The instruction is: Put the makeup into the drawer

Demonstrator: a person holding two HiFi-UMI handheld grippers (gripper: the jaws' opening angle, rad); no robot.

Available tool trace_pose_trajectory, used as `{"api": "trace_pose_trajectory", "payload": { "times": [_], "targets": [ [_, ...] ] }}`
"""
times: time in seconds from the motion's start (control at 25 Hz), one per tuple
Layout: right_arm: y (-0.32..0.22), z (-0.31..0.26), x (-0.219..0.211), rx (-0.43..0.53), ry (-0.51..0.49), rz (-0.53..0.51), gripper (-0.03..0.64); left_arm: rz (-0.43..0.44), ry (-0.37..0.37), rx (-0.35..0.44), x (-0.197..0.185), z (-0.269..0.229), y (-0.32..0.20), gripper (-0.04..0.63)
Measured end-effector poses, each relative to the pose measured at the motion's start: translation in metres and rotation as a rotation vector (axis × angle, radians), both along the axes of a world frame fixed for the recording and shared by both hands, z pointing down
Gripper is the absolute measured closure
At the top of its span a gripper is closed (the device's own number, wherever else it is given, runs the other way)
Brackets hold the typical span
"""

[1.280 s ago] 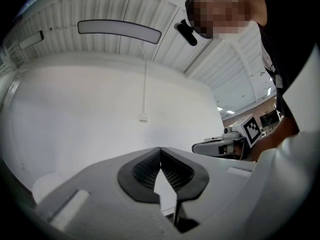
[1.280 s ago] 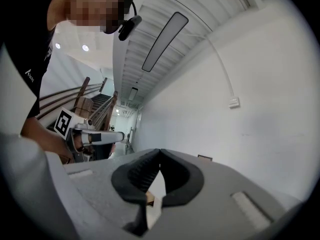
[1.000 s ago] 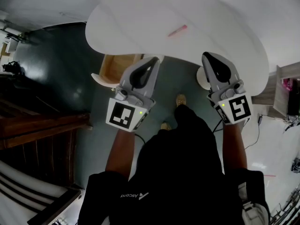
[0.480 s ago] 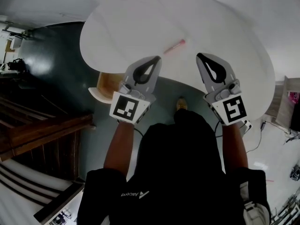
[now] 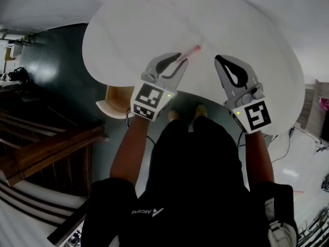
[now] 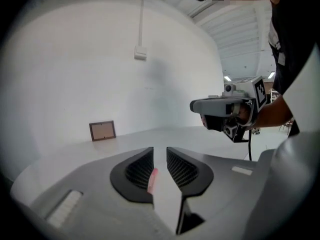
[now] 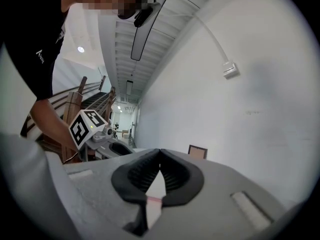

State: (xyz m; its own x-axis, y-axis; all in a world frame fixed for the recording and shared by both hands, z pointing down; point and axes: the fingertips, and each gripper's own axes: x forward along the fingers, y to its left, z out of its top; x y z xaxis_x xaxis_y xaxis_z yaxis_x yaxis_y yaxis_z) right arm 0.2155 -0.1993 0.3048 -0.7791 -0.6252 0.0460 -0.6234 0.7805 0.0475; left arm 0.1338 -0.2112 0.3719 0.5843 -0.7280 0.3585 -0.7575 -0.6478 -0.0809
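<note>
The makeup is a thin pink stick (image 5: 192, 51) lying on the round white table (image 5: 128, 30). My left gripper (image 5: 178, 58) is low over the table at the stick's near end. Its jaws are opening, and in the left gripper view the pink stick (image 6: 152, 179) shows in the gap of the left gripper (image 6: 160, 155), beside the left pad and not pinched. To the right of the stick my right gripper (image 5: 222, 62) hovers, with the right gripper (image 7: 159, 154) shut and empty. Under the table's near left edge is an open wood-lined drawer (image 5: 118, 100).
A small picture frame (image 6: 102, 130) leans on the wall at the table's far side, seen also as the frame (image 7: 197, 151) from the right. Dark wooden stairs (image 5: 46, 148) are at the left. The person's feet (image 5: 198, 111) stand at the table's near edge.
Both grippers have moved forward from the table's near edge to over its top. The left one has dropped and swung right to the pink stick's near end.
</note>
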Motion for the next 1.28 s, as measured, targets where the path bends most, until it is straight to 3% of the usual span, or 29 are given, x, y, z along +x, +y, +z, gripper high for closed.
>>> {"api": "trace_pose_trajectory", "payload": {
  "times": [0.4, 0.72, 1.28],
  "targets": [
    [-0.022, 0.014, 0.012, -0.030, -0.013, 0.061, 0.614, 0.097, -0.159, -0.208, 0.016, 0.073, -0.041, 0.466],
    [-0.036, 0.029, 0.023, -0.062, -0.024, 0.084, 0.614, 0.120, -0.269, -0.360, 0.020, 0.122, -0.063, 0.459],
    [-0.048, 0.042, 0.038, -0.089, -0.020, 0.115, 0.614, 0.145, -0.336, -0.464, 0.022, 0.151, -0.075, 0.499]
  ]
}}
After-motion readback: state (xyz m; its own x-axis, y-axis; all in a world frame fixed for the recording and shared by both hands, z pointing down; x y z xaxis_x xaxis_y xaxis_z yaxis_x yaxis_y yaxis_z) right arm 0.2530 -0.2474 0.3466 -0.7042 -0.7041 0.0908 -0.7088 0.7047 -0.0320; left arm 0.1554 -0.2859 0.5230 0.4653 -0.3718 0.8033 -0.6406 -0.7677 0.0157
